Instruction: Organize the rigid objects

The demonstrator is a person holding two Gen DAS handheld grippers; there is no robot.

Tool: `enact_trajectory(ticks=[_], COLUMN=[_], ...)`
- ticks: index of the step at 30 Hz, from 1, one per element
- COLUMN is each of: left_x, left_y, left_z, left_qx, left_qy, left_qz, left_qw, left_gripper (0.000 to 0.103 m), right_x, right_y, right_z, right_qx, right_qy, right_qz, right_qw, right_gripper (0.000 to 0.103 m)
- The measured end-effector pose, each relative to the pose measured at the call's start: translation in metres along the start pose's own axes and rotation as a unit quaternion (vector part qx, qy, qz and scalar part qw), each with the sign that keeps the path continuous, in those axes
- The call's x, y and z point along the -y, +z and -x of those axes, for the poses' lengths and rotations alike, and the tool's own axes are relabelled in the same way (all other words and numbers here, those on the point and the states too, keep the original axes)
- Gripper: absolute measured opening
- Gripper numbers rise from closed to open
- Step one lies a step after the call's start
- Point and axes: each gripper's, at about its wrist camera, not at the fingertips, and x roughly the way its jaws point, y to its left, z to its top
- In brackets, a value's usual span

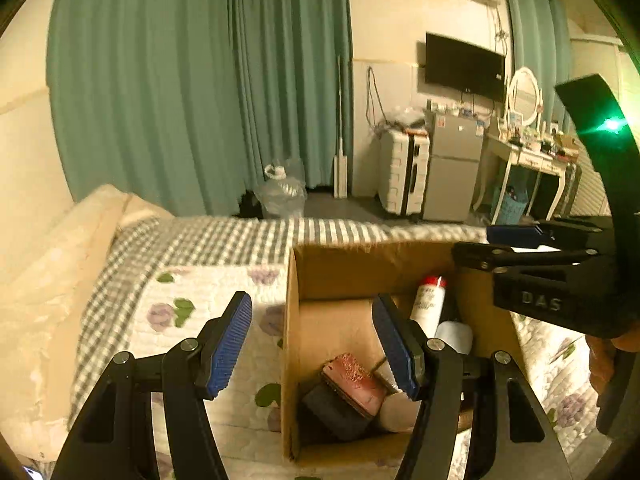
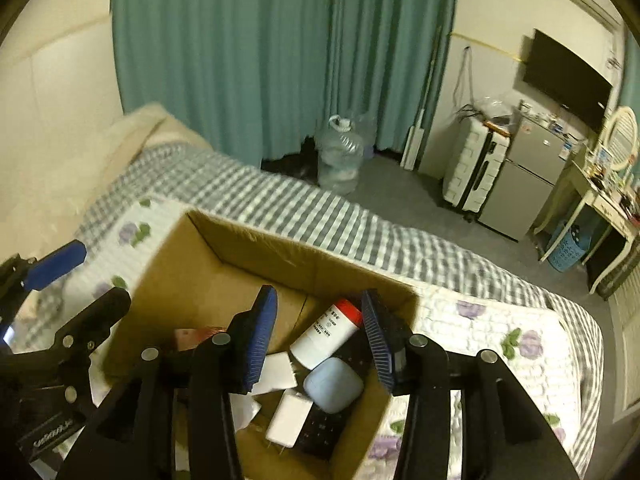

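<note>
Both tools hover over the open brown cardboard box [image 2: 224, 264], which sits on the floral quilted bed [image 2: 500, 344] near its checked far edge. The right gripper [image 2: 320, 344] hangs above the box's right-hand corner, jaws spread and empty, straddling the white cylindrical bottle with the red cap [image 2: 326, 332]. That bottle looks light, stiff and smooth, so it may roll; best pinched across its middle. Just beside it lies a pale blue rounded case [image 2: 333, 385], slick and domed, with a small white flat charger block [image 2: 289, 420] and a dark remote below. The left gripper [image 1: 312, 344] straddles the box's left wall, released too, holding nothing.
</note>
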Motion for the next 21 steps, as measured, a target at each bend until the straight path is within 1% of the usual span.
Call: enact_trajectory(ticks=[4,6,8,11,14,15,16,18,20,21], left_x=[0.0,0.0,0.0,-0.002,-0.005,-0.006,-0.006,-0.007,-0.01,-0.011], left_y=[0.017,0.025,0.032,0.042,0.049,0.05,0.05,0.05,0.048,0.046], left_z=[0.041,0.064,0.086,0.123,0.155,0.166,0.172,0.188,0.197,0.202], left_qx=[0.033,0.053,0.076,0.112,0.139,0.149,0.157,0.171,0.176,0.177], left_qy=[0.003,0.007,0.013,0.019,0.017,0.016,0.016,0.017,0.017,0.018], left_qz=[-0.003,-0.006,-0.008,-0.005,0.002,0.001,0.0,-0.001,0.0,0.0], left_qw=[0.9995,0.9985,0.997,0.9935,0.9901,0.9887,0.9875,0.9851,0.9843,0.984], left_gripper=[0.065,0.066,0.071,0.072,0.075,0.075,0.075,0.076,0.077,0.077], right_x=[0.002,0.002,0.001,-0.005,-0.014,-0.016,-0.018,-0.023,-0.027,-0.028], right_y=[-0.001,-0.002,-0.003,-0.004,-0.006,-0.008,-0.009,-0.014,-0.019,-0.023], right_z=[0.054,0.087,0.118,0.156,0.197,0.207,0.218,0.237,0.249,0.254], right_qx=[0.037,0.061,0.082,0.104,0.135,0.143,0.154,0.177,0.191,0.197], right_qy=[-0.014,-0.024,-0.032,-0.036,-0.046,-0.048,-0.049,-0.052,-0.057,-0.062], right_qz=[-0.013,-0.018,-0.024,-0.027,-0.029,-0.031,-0.034,-0.039,-0.043,-0.046], right_qw=[0.999,0.998,0.996,0.994,0.989,0.988,0.986,0.982,0.979,0.977], right_gripper=[0.046,0.05,0.052,0.056,0.069,0.077,0.087,0.097,0.103,0.103])
